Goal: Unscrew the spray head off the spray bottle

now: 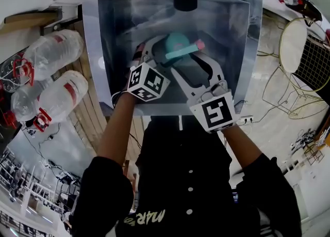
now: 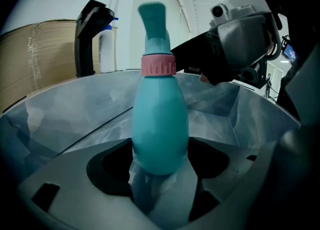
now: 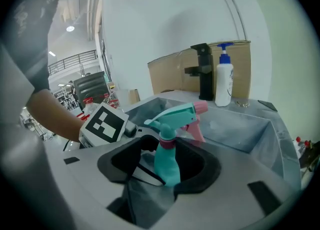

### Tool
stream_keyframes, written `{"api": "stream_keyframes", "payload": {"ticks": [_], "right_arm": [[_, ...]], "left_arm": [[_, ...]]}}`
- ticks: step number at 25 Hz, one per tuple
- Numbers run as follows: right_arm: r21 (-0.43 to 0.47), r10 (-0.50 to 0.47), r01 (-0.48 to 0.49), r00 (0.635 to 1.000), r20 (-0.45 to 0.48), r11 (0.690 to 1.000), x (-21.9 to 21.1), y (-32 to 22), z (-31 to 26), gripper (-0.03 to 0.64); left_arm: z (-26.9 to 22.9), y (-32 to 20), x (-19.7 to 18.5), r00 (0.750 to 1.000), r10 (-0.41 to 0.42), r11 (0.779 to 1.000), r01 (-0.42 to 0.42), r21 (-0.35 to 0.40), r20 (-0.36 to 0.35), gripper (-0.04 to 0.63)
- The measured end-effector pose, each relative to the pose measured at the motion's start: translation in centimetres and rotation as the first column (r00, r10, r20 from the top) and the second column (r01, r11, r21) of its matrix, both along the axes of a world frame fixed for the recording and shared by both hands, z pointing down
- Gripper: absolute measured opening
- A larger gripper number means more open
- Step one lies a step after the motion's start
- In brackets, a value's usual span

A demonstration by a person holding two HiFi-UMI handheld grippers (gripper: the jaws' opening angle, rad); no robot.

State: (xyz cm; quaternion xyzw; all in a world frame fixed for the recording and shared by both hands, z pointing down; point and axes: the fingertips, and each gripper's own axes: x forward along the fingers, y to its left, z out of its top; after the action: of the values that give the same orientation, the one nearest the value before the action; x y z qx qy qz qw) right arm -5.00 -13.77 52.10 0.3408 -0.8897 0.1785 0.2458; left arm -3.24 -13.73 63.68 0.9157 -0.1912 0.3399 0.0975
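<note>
A teal spray bottle [image 1: 175, 41] stands upright in a steel sink [image 1: 114, 34]. It carries a pink collar [image 2: 158, 66] and a teal spray head [image 3: 175, 116] with a pink nozzle and trigger. My left gripper [image 2: 160, 174] is shut on the bottle's lower body [image 2: 160, 129]; its marker cube [image 1: 148, 82] is at the sink's near edge. My right gripper [image 3: 165, 174] comes in from the right with its jaws spread. The bottle [image 3: 167, 161] stands in the gap between them, and neither pad presses on it. In the head view the right gripper [image 1: 188, 63] sits just below the spray head.
A black faucet [image 3: 202, 71] and a white pump bottle [image 3: 225, 81] stand behind the sink, with a cardboard box [image 3: 170, 73] beyond. Large plastic water bottles [image 1: 51, 50] lie at the left on the floor. A wire chair [image 1: 304, 55] is at the right.
</note>
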Motion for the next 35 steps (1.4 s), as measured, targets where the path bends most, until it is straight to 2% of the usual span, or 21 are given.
{"api": "stream_keyframes", "payload": {"ticks": [6,9,13,18,21,24,26,27,30,32,33,35], "right_arm": [[0.030,-0.056,0.057,0.998,-0.036,0.998,-0.6,-0.1,0.4,0.301],[0.045,-0.033,0.035,0.999,-0.036,0.998,-0.8,-0.7,0.5,0.299],[0.064,-0.002,0.004,1.000,-0.030,0.998,-1.1,-1.5,0.7,0.280],[0.115,0.020,-0.016,0.999,-0.036,0.993,-0.8,-2.7,0.8,0.212],[0.159,-0.022,0.030,0.998,-0.053,0.987,-0.8,-3.0,0.7,0.166],[0.185,-0.143,0.146,0.989,-0.034,0.972,-1.1,-2.6,0.5,0.164],[0.192,-0.273,0.272,0.962,-0.019,0.943,-1.2,-2.1,0.4,0.164],[0.191,-0.349,0.346,0.937,-0.017,0.919,-1.2,-1.8,0.4,0.164],[0.180,-0.564,0.559,0.825,-0.031,0.809,-1.1,-0.7,0.6,0.164],[0.175,-0.650,0.644,0.759,-0.026,0.745,-0.9,-0.4,0.5,0.163],[0.173,-0.670,0.662,0.742,-0.017,0.729,-0.8,-0.3,0.4,0.164],[0.164,-0.671,0.661,0.742,0.001,0.732,-0.7,-0.5,0.3,0.164]], "left_arm": [[0.1,0.1,0.2,1.000,-0.001,1.000,0.001,0.004,0.011,0.362],[0.1,0.0,0.3,1.000,-0.002,1.000,0.002,0.005,0.013,0.362],[0.2,0.1,0.3,1.000,0.001,1.000,-0.001,0.005,0.019,0.362],[0.2,0.0,0.4,1.000,0.000,1.000,0.000,0.004,0.019,0.362],[0.1,0.1,0.4,1.000,0.005,1.000,-0.005,0.009,0.021,0.362],[0.1,0.2,0.4,1.000,0.016,1.000,-0.017,0.013,0.016,0.362],[0.1,0.3,0.5,0.999,0.037,0.999,-0.037,0.014,0.011,0.362],[0.1,0.4,0.6,0.999,0.048,0.999,-0.048,0.014,0.007,0.362],[0.1,0.7,0.9,0.997,0.075,0.997,-0.075,0.009,-0.006,0.362],[0.0,0.8,1.1,0.997,0.080,0.997,-0.080,0.007,-0.008,0.362],[0.0,0.8,1.1,0.997,0.079,0.997,-0.079,0.006,-0.007,0.362],[0.0,0.8,1.3,0.997,0.073,0.997,-0.073,0.002,-0.008,0.362]]}}
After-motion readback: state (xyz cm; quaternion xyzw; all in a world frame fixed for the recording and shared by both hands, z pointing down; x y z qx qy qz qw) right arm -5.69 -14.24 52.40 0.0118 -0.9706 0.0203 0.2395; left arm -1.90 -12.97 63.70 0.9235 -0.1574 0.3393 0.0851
